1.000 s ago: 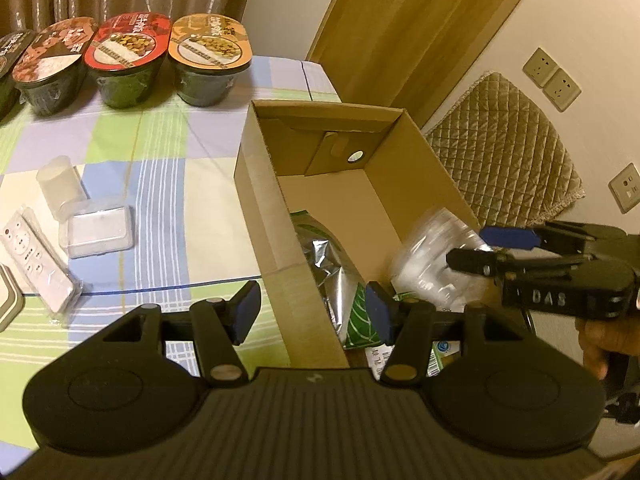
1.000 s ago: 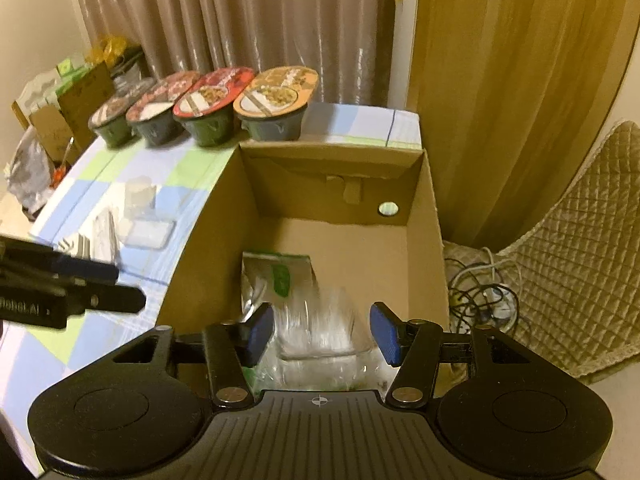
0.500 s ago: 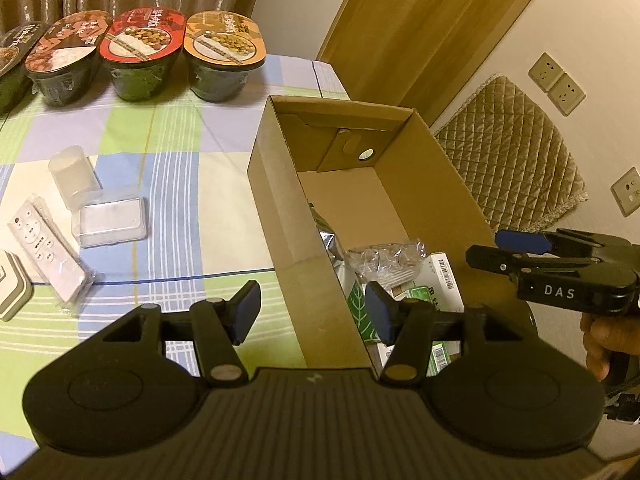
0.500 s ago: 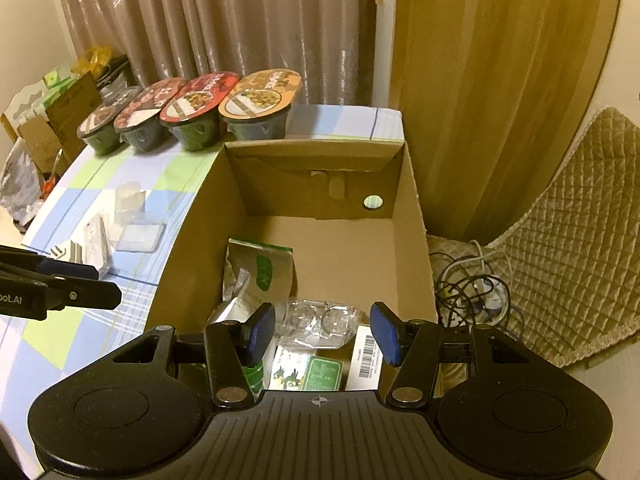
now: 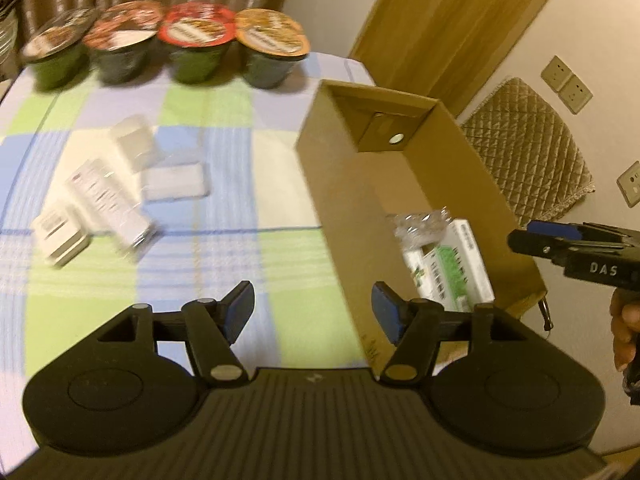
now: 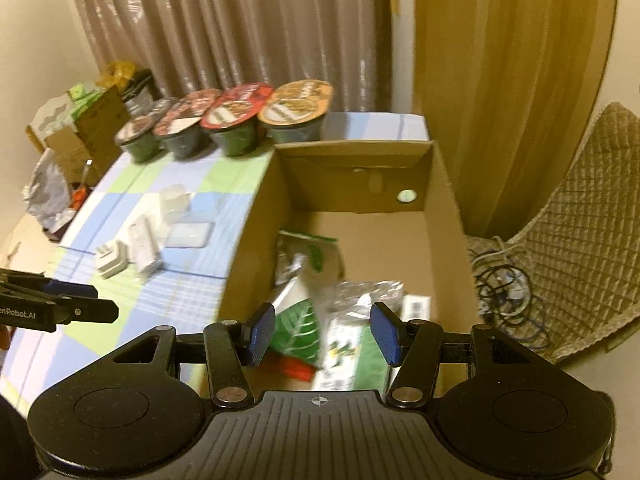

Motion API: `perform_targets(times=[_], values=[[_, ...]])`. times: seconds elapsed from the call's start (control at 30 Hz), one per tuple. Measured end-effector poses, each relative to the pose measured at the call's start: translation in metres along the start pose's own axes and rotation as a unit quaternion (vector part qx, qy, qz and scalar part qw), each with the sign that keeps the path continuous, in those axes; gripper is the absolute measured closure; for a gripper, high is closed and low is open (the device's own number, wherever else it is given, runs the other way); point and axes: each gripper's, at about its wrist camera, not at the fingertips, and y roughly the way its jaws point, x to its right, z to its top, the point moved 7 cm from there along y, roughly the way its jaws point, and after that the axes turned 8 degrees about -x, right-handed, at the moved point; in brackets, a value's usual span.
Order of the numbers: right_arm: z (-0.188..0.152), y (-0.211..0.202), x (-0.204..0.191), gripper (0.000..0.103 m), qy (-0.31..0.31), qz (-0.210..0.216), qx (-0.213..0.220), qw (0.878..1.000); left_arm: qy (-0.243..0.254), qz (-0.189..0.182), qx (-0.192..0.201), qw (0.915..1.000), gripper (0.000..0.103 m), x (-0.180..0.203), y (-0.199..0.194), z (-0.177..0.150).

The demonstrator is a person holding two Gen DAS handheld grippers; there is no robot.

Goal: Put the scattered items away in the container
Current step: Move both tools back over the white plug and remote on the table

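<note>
Right wrist: cardboard box [image 6: 440,184] beyond empty jaws

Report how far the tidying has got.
Done: the cardboard box already holds a clear plastic packet, a green leaf pouch and a green-and-white carton. In hand: nothing; left gripper and right gripper are open. Left: remote, adapter and two clear containers on the tablecloth.
</note>
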Motion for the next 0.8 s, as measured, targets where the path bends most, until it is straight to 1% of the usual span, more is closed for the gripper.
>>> perform_targets(times=[0.1, 0.3, 0.37, 0.53, 0.57, 0.6, 0.63, 0.67, 0.8], values=[[-0.006, -0.004, -0.016, 0.044, 0.0, 0.012, 0.005, 1.0, -0.012, 0.012, 0.004, 0.9998, 0.039, -0.02, -0.016, -0.021], [-0.014, -0.007, -0.054, 0.044, -0.014, 0.033, 0.009, 0.999, -0.057, 0.027, 0.02, 0.9978, 0.029, -0.063, -0.051, -0.06], [-0.014, -0.009, -0.066, 0.044, -0.021, 0.04, 0.012, 0.999, -0.066, 0.035, 0.027, 0.9968, 0.026, -0.075, -0.062, -0.071], [-0.015, -0.013, -0.098, 0.043, -0.047, 0.049, 0.015, 0.998, -0.081, 0.055, 0.041, 0.9944, 0.022, -0.101, -0.086, -0.091], [-0.016, -0.014, -0.104, 0.026, -0.053, 0.051, 0.015, 0.997, -0.084, 0.059, 0.043, 0.9938, 0.022, -0.106, -0.09, -0.094], [-0.015, -0.015, -0.11, 0.012, -0.058, 0.052, 0.017, 0.997, -0.087, 0.062, 0.044, 0.9933, 0.022, -0.112, -0.094, -0.096], [-0.015, -0.016, -0.117, 0.002, -0.061, 0.054, 0.025, 0.996, -0.088, 0.065, 0.046, 0.993, 0.021, -0.116, -0.098, -0.099], [-0.015, -0.018, -0.124, 0.002, -0.068, 0.059, 0.031, 0.995, -0.089, 0.068, 0.047, 0.9926, 0.021, -0.121, -0.102, -0.1], [-0.014, -0.014, -0.154, 0.002, -0.104, 0.063, 0.024, 0.992, -0.087, 0.083, 0.054, 0.9912, 0.02, -0.137, -0.114, -0.104]])
